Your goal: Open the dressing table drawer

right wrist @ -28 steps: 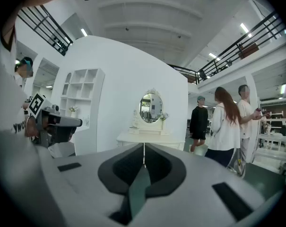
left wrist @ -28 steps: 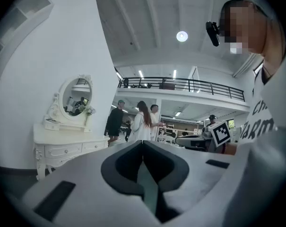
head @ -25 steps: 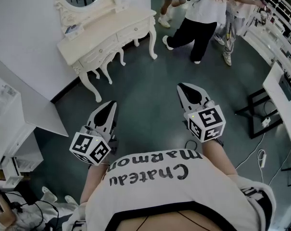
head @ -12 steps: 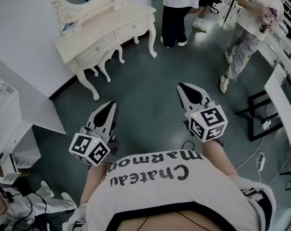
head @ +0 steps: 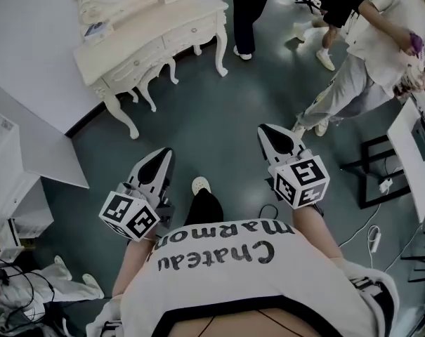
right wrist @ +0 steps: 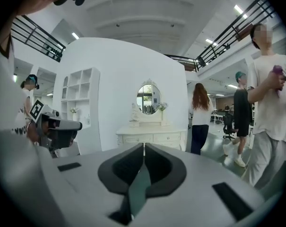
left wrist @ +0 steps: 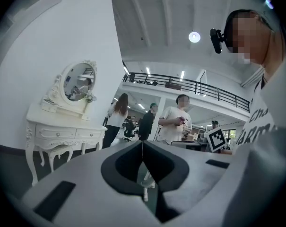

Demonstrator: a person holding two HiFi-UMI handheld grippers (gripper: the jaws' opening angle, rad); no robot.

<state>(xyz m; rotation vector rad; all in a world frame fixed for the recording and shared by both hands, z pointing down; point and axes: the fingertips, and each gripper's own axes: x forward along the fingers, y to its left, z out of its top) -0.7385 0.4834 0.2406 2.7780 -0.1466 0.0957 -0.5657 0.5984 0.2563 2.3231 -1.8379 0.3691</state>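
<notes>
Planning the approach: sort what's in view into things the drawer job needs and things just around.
Job: dressing table, drawers, left gripper, right gripper (jaws shut, empty).
Just about: passers-by, white shelf unit, floor cable.

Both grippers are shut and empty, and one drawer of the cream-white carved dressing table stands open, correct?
No: the drawers of the cream-white carved dressing table are all closed, as the right gripper view shows. The left gripper and right gripper are indeed shut and empty.
</notes>
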